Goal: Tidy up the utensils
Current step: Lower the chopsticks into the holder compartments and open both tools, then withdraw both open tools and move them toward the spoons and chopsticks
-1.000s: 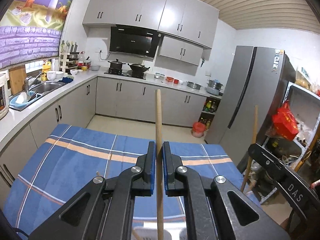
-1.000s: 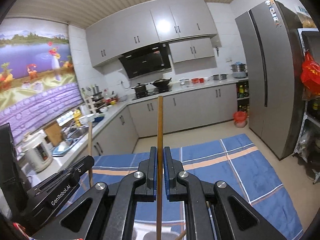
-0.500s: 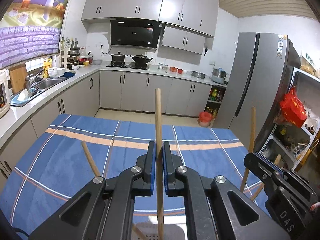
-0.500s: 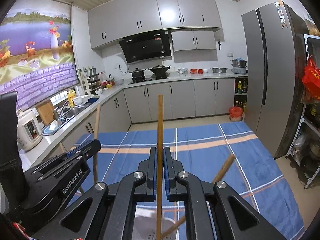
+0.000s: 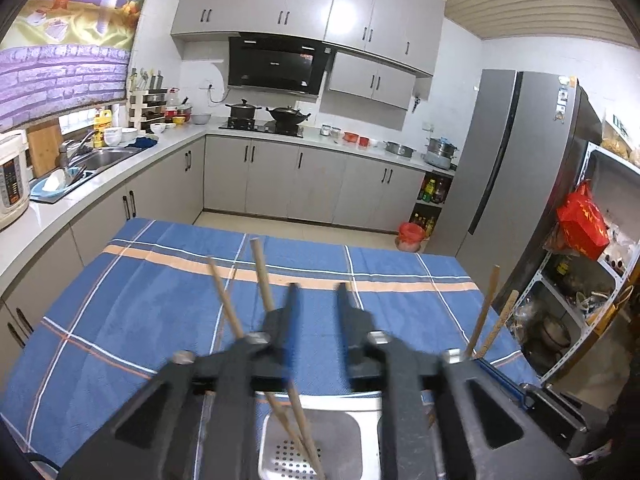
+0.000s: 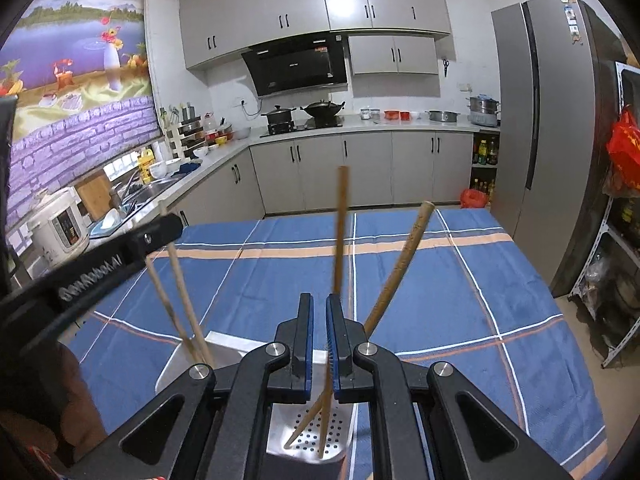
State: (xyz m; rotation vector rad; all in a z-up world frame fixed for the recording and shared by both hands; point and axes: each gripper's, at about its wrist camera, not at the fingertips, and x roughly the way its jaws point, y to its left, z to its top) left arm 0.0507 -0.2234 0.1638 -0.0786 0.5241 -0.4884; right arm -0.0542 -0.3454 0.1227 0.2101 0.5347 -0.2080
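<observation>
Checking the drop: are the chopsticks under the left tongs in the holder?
In: both chopsticks lean with tips on the metal holder's perforated floor.

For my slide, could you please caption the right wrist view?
Right tongs lower a chopstick into the metal holder.

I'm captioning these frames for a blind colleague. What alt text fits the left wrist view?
The left gripper, jaws opening with nothing between them, hangs over a perforated metal utensil holder on a blue plaid tablecloth. Two wooden chopsticks lean in the holder, two more at right; a grey kitchen lies behind.
</observation>
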